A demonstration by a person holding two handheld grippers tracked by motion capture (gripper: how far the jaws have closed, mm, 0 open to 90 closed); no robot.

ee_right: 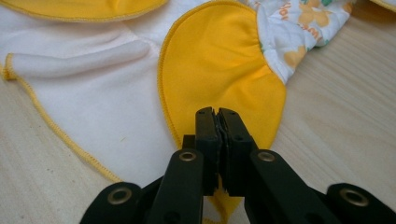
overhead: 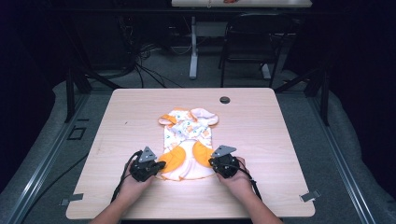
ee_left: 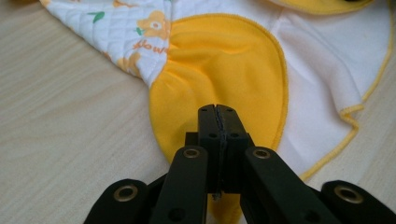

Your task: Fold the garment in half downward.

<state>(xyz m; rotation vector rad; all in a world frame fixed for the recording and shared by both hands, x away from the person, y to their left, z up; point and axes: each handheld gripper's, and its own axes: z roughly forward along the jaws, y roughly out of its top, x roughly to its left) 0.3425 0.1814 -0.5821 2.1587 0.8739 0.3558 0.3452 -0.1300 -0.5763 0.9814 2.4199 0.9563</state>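
A small quilted garment (overhead: 187, 135), white with an orange flower print, lies flat in the middle of the wooden table (overhead: 266, 135). It has two yellow rounded panels and a white lining with yellow trim at its near end. My left gripper (overhead: 159, 165) sits at the near left corner, its jaws closed on the edge of the left yellow panel (ee_left: 219, 65). My right gripper (overhead: 213, 162) is at the near right corner, pinching the edge of the right yellow panel (ee_right: 219, 60). In the gripper views, the left gripper (ee_left: 217, 110) and the right gripper (ee_right: 217, 112) each have their pads pressed together over yellow cloth.
A black round grommet (overhead: 224, 100) is set in the table near its far edge. Metal clips (overhead: 309, 196) sit at the near corners. Beyond the table are a black chair (overhead: 254, 37), a white desk leg (overhead: 193, 51) and loose cables (overhead: 140, 56) on the floor.
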